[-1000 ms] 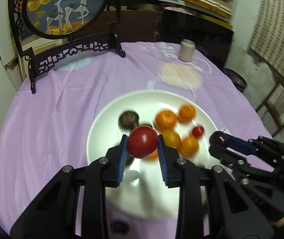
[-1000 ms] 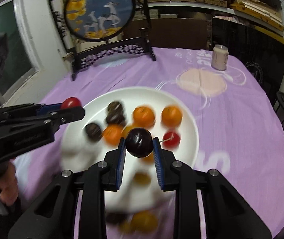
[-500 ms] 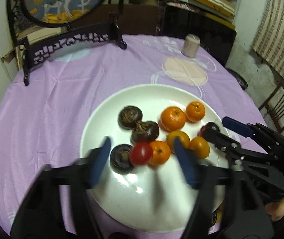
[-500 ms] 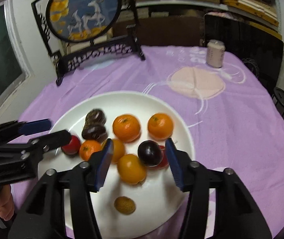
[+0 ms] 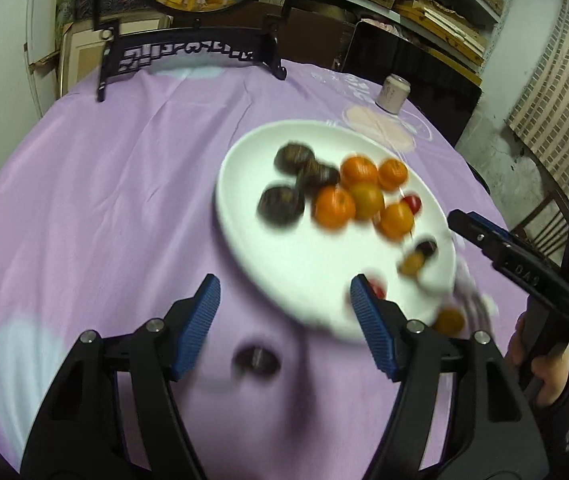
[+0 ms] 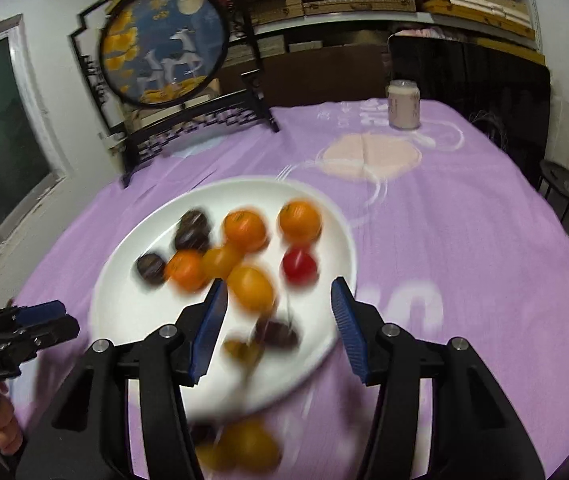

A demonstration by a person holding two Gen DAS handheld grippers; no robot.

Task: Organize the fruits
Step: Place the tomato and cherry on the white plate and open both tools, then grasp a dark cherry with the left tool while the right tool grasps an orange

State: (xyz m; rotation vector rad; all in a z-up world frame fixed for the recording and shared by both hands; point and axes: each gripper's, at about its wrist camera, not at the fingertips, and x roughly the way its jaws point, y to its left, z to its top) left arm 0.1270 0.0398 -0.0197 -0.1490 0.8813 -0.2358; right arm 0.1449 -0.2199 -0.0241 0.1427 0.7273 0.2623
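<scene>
Both grippers have let go since a second ago: then the left gripper (image 5: 282, 312) clamped a red round tomato and the right gripper (image 6: 278, 316) a dark purple plum; their jaws have just been opening and now stand well apart with nothing between the pads. The left gripper has also swung off the plate, so its jaws now hang over bare cloth at the plate's near rim.

On the round desk under the lilac tablecloth (image 5: 116, 200) sits the wide white plate (image 6: 124, 308), towards the near edge. On it lie three dark brown wrinkled fruits (image 6: 192, 230) at the left, several orange mandarins (image 6: 244, 229) in the middle, and a red tomato (image 6: 299, 266) towards the right rim. The dark purple plum (image 6: 278, 332) lies blurred near the front rim beside a small yellowish fruit (image 6: 240, 352).

Most of the fruit is gathered, as I judge it, though not sorted by kind. Left over: a dark round fruit (image 5: 256, 360) on the cloth before the plate, and an orange fruit (image 6: 248, 446) at the desk's near edge. A pale jar (image 6: 403, 105) stands towards the far edge.
</scene>
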